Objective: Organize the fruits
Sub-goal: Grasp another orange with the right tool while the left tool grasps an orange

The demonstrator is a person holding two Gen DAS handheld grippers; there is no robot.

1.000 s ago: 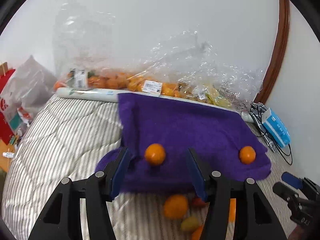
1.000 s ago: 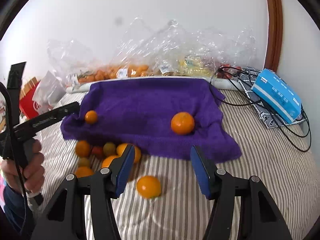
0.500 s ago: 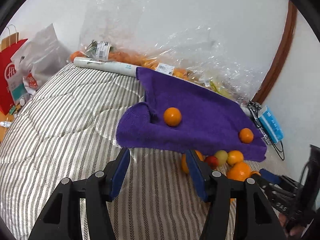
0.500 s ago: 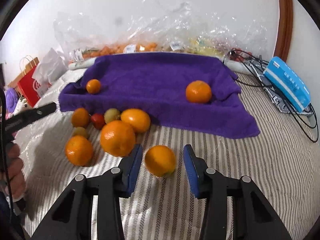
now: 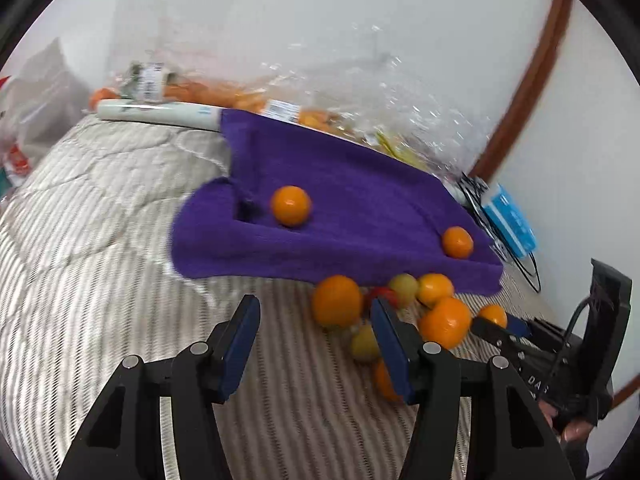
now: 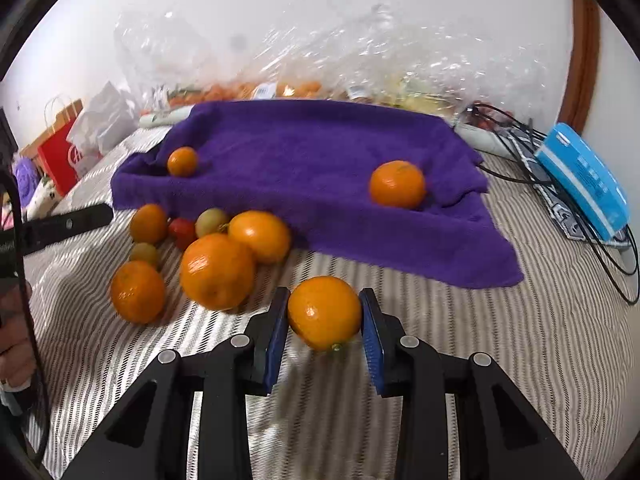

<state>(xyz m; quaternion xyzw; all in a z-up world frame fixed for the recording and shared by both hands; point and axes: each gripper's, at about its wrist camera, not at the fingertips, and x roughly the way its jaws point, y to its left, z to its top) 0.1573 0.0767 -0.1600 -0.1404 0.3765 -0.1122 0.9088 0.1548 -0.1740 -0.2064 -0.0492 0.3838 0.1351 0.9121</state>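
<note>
A purple towel lies on the striped bed with two oranges on it, one at the left and one at the right. Before its front edge sits a pile of several oranges, a red tomato and small greenish fruits. My right gripper has its jaws closing on a single orange, both blue pads pressed against its sides. My left gripper stands open above the bedding, nothing between its fingers; the pile lies just beyond its right finger.
Clear plastic bags of fruit line the wall behind the towel, beside a white roll. A blue box and black cables lie at the right. A red paper bag stands off the bed's left.
My right gripper came down over the lone orange and closed on it. My left gripper drew back and down from the towel's orange, still open, so the pile now shows by its right finger.
</note>
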